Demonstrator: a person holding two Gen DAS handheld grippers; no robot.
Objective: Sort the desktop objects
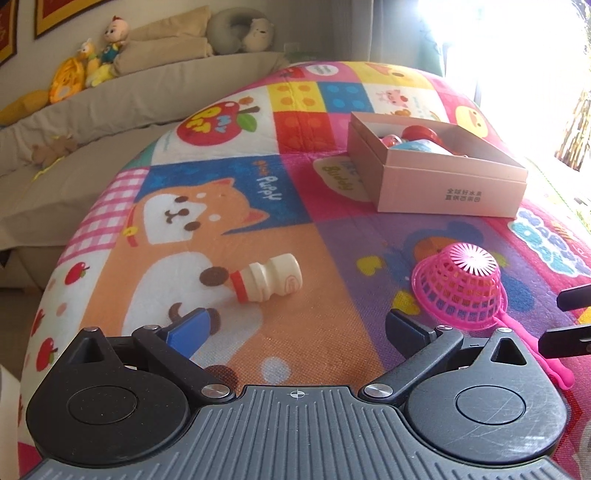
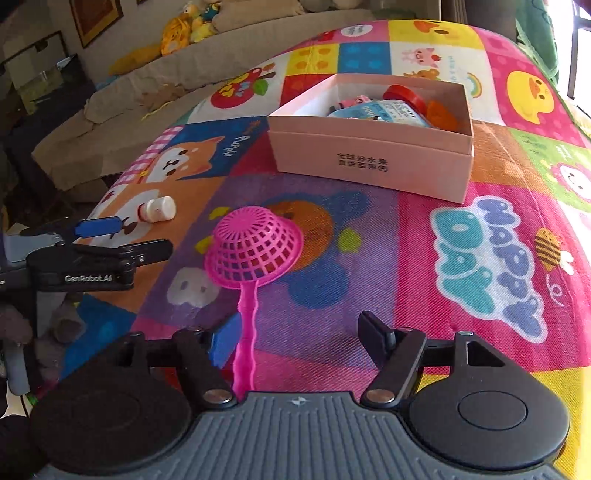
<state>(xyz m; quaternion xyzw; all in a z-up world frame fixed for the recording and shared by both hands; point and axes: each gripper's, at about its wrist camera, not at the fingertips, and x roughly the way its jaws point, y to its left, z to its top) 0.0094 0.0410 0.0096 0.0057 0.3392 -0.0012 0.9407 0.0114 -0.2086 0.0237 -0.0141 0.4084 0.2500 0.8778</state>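
Step in hand: pickup of pink toy strainer [image 2: 255, 243], lying upturned on play mat [image 2: 461, 325] near pink box [image 2: 373, 162]. Right gripper [image 2: 295, 332] half open, empty, handle beside blue pad; next, centre and close. Left gripper [image 1: 295, 325] open, empty.

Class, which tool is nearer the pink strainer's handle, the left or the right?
Right. The right tool stands open with the strainer handle just inside its blue finger. The left tool is off to the side, pointing toward the small bottle.

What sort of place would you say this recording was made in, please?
Most likely a home living room: a beige sofa with stuffed toys stands behind a colourful children's play mat, and framed pictures hang on the wall.
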